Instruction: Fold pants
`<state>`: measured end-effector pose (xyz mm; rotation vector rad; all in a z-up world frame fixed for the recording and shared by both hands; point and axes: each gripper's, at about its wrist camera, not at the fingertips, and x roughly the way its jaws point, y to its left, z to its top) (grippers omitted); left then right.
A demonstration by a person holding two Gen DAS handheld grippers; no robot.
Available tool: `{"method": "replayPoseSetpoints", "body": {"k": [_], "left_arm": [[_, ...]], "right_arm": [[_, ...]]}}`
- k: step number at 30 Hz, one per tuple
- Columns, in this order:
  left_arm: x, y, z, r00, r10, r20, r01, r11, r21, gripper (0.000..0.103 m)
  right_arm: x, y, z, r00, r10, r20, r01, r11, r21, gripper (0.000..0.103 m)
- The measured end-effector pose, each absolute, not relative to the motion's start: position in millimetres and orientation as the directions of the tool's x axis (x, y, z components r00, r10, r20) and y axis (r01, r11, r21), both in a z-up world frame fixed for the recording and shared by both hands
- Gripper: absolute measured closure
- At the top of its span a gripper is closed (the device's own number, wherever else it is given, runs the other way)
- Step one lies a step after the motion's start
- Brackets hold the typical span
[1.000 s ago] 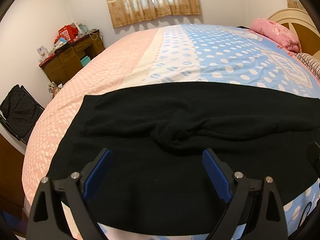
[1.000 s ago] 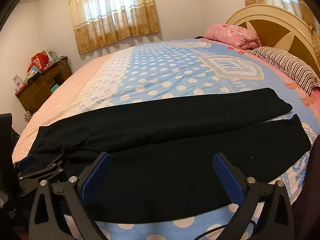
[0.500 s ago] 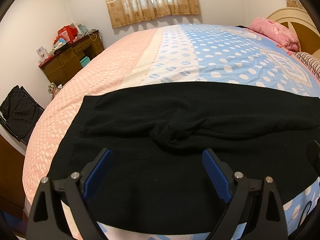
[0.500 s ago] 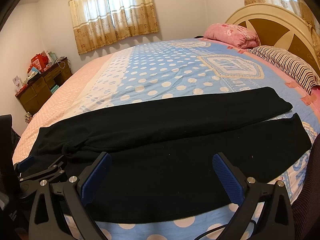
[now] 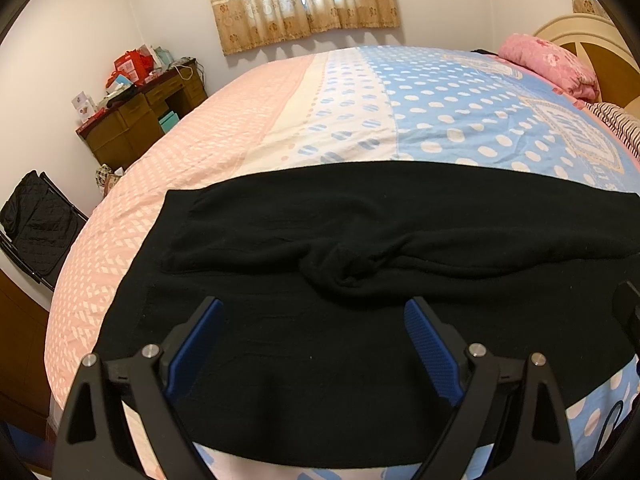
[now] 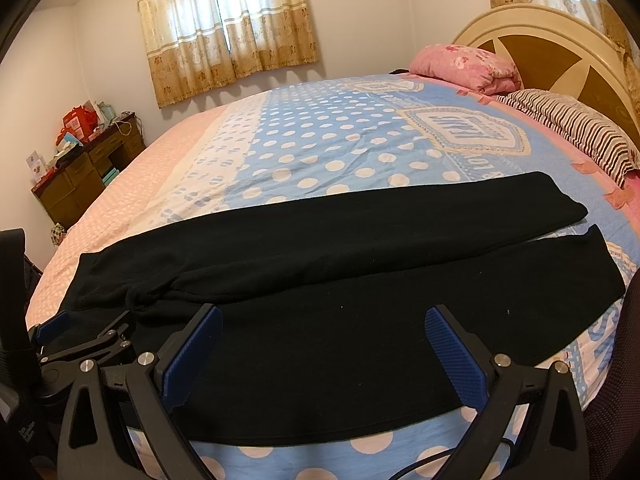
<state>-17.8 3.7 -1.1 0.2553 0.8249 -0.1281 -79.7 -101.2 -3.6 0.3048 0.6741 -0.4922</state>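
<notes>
Nothing has moved since the earlier frames: my two grippers hover where they were, and the pants [image 5: 360,264] lie unchanged, so the fold has not begun. Taking the pants as landmark, left to right. Beyond the waist end stand a wooden desk [image 5: 132,128] and a black folding chair [image 5: 36,224], both well off the bed [image 5: 280,120]. The waist end lies on the pink half of the cover, with a bunched knot of cloth at the crotch [image 5: 348,268]. My left gripper [image 5: 312,340] hangs over the seat area just short of that knot, jaws spread wide, holding nothing. My right gripper [image 6: 324,344] hangs over the near leg [image 6: 400,340], likewise released and empty. The far leg [image 6: 400,220] runs beside the near one, the two diverging toward the cuffs [image 6: 576,216]. Past the cuffs sit the striped pillow [image 6: 568,128] and headboard [image 6: 540,40]. I judge the stillness a pause before the first grasp; the crotch bunching may need smoothing first.
</notes>
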Motion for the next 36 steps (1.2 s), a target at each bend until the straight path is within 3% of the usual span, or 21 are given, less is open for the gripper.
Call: {"method": "replayPoseSetpoints", "body": {"k": [36], "left_arm": [[3, 24, -7, 0.631, -0.029, -0.775, 0.228, 0.962, 0.150, 0.008]], "right_arm": [[-63, -115, -13, 0.662, -0.309, -0.683, 0.512, 0.852, 0.111, 0.001]]}}
